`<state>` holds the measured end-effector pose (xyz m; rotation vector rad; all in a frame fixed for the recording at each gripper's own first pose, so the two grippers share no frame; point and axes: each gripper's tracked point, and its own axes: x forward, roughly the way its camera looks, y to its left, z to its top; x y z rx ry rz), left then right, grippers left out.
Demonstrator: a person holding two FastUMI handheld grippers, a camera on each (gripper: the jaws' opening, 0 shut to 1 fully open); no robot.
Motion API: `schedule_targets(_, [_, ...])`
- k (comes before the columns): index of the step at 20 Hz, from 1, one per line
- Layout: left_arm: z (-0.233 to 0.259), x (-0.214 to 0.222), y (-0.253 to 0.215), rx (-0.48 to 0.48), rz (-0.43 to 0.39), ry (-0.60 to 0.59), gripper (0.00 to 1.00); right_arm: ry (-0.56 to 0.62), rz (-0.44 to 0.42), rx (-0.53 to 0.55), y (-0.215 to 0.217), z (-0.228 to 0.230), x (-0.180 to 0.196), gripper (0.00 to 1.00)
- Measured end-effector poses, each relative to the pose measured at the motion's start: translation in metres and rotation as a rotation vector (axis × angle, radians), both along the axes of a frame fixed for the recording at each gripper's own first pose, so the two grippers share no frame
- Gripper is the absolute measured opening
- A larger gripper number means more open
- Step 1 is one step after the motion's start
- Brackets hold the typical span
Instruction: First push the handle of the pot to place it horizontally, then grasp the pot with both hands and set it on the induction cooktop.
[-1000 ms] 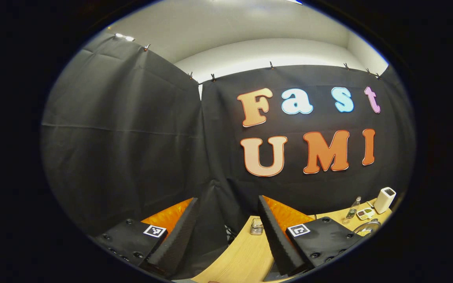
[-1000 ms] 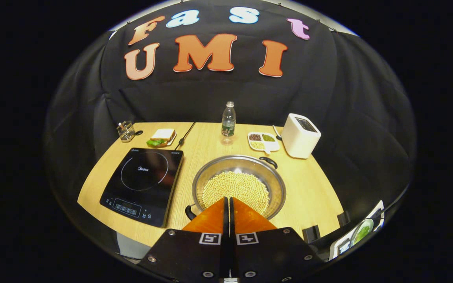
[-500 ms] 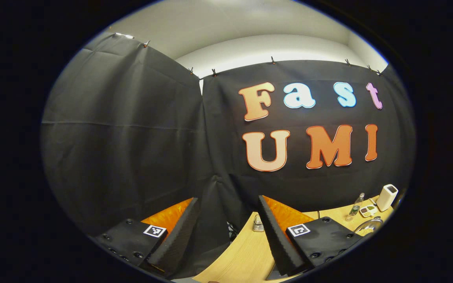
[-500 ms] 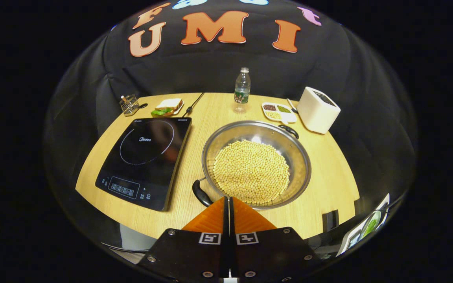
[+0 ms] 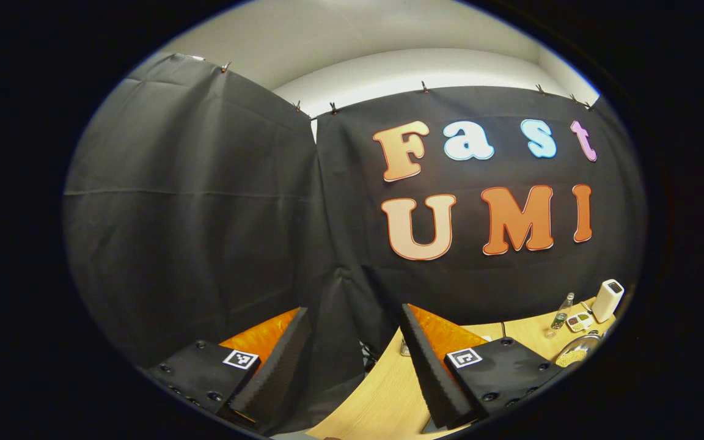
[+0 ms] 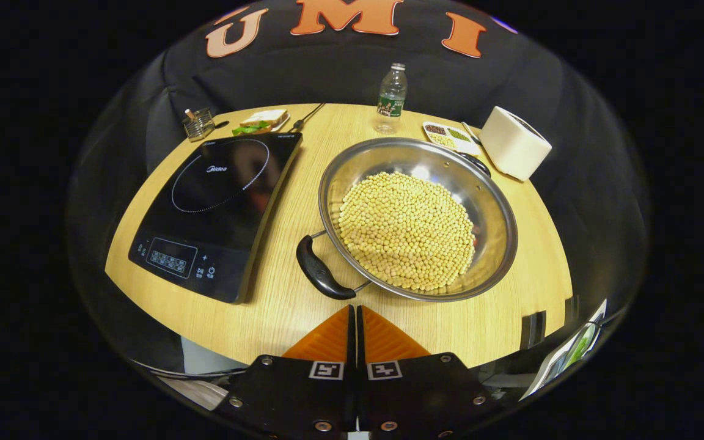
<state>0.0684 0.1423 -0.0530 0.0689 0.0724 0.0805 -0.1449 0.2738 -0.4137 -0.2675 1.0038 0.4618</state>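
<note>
While the right gripper [image 6: 355,311] is pinched together, holding nothing, the pot [image 6: 418,217] of beans sits at 12 o'clock. The left gripper [image 5: 352,342] gapes wide; its right finger hides most of a jar [image 5: 405,348].

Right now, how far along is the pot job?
Nothing looks done: the pot of beans sits on the table beside the induction cooktop, its near handle angled. In hand: the closed right gripper is just short of that handle. Left: the push, the two-handed lift; the left gripper is open.
</note>
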Motion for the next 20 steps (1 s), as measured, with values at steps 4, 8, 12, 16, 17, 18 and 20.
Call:
schedule_targets(4, [0.002,0.001,0.007,0.000,0.013,-0.007,0.96,-0.001,0.033,-0.033,0.005,-0.009,0.004,0.00])
schedule_targets(8, [0.003,0.000,0.017,-0.007,0.030,-0.013,0.96,0.007,0.053,-0.057,0.011,-0.015,0.004,0.00])
schedule_targets(12, [0.006,-0.001,0.029,-0.009,0.053,-0.021,0.96,0.019,0.067,-0.049,0.024,-0.015,0.008,0.00])
schedule_targets(16, [0.008,-0.004,0.039,-0.005,0.069,-0.026,0.96,0.020,0.089,-0.033,0.040,-0.013,0.011,0.00])
schedule_targets(17, [0.007,-0.003,0.042,-0.005,0.072,-0.026,0.96,0.018,0.095,-0.029,0.044,-0.013,0.013,0.00])
schedule_targets(18, [0.007,-0.003,0.044,-0.005,0.077,-0.026,0.96,0.017,0.100,-0.026,0.049,-0.011,0.014,0.00])
schedule_targets(20, [0.007,-0.004,0.051,-0.008,0.086,-0.024,0.96,0.017,0.105,-0.017,0.057,-0.011,0.016,0.00])
